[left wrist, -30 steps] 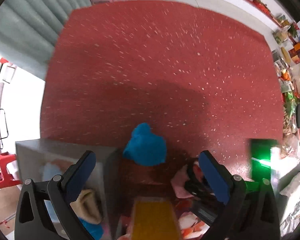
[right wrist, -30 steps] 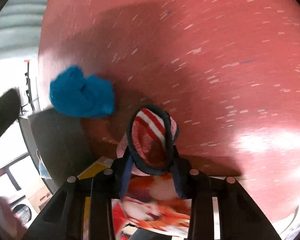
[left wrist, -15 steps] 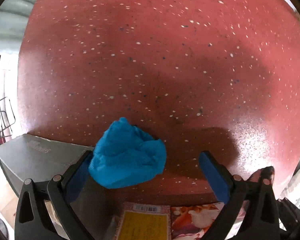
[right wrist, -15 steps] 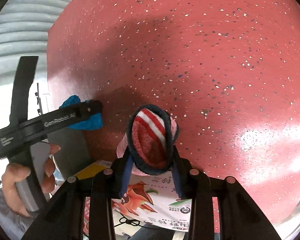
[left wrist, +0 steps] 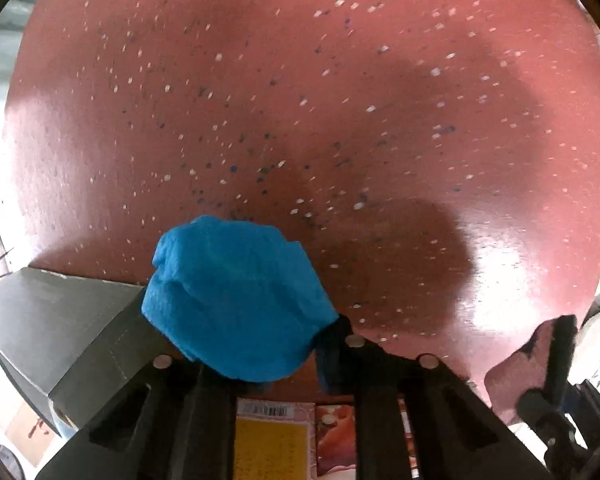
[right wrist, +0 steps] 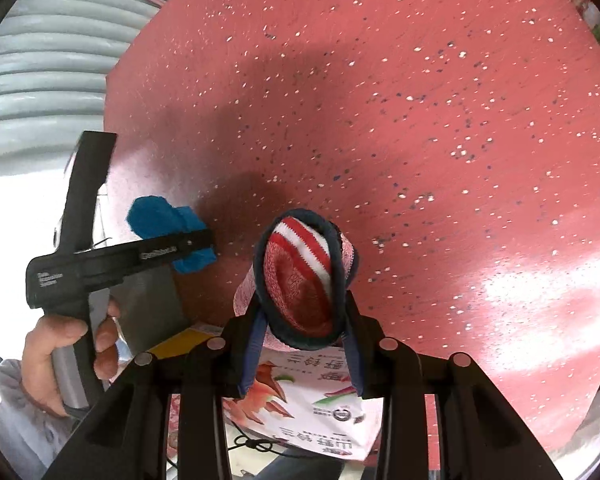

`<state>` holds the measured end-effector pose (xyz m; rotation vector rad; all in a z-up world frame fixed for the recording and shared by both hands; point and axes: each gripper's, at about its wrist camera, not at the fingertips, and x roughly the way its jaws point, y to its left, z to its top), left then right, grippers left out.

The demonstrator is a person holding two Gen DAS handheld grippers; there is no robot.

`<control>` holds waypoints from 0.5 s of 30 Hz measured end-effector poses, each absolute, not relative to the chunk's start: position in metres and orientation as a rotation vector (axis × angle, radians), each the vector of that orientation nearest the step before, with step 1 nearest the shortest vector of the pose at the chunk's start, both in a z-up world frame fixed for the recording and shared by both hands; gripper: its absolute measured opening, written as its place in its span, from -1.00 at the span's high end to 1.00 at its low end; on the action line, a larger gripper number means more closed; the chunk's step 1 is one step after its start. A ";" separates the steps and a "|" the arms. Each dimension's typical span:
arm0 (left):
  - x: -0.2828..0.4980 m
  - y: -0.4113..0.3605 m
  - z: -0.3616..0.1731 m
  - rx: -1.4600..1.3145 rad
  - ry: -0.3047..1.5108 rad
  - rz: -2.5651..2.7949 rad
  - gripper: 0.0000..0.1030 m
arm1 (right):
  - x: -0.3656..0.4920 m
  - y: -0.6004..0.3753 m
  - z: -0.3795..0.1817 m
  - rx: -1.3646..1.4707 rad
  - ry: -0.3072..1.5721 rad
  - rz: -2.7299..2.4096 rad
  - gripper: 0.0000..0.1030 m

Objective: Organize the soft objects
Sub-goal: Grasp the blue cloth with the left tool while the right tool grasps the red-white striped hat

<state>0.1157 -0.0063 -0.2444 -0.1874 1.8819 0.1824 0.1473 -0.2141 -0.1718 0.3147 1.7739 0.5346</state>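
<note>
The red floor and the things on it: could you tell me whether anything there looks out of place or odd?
Nothing looks spilled or damaged. The left tool has just closed on the blue cloth beside the grey box; the right tool grips a striped sock. Printed packets lie below it.

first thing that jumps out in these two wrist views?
The bright blue cloth stands out against the speckled red tabletop, bunched in the shut left tool beside the grey box; its jaws have just been closing on it. In the right wrist view, the right tool holds a red-and-white striped sock with a dark rim, above a printed packet.
</note>
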 end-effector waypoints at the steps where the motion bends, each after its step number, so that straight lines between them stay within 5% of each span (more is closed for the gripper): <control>1: 0.117 -0.009 -0.240 -0.190 1.862 0.169 0.82 | 0.147 -0.216 -0.171 0.312 1.771 0.529 0.28; 15: 0.102 -0.087 -0.179 -0.122 1.701 -0.042 0.86 | 0.135 -0.260 -0.160 0.308 1.734 0.406 0.28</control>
